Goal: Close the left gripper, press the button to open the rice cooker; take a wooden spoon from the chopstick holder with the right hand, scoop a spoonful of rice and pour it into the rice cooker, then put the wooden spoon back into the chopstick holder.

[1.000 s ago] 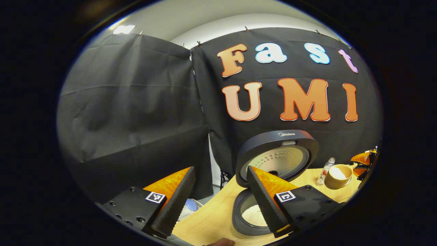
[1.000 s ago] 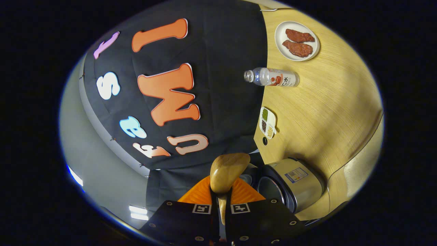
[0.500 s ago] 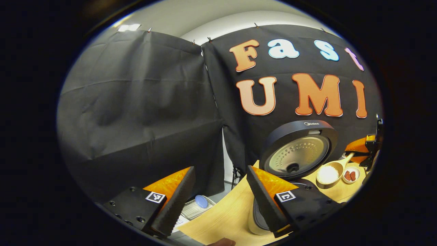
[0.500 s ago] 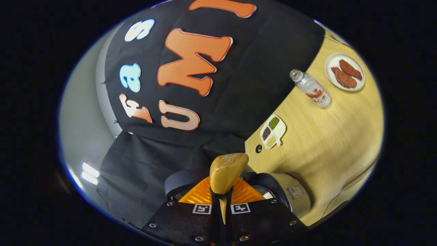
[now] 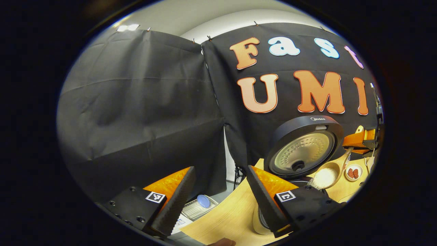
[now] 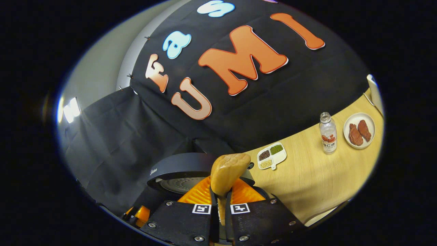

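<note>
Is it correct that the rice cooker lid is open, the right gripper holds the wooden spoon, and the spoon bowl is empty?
Not quite: the wooden spoon is not empty. In the left gripper view its bowl carries white rice beside the open rice cooker lid. The right gripper does hold it, as the right gripper view shows.

Each gripper, left (image 5: 218, 200) and right (image 6: 220, 208), is built of matte black blocks (image 5: 135, 206) studded with dark screws. Square black-and-white markers (image 6: 201, 208) are fixed at twelve o'clock on each block.
</note>
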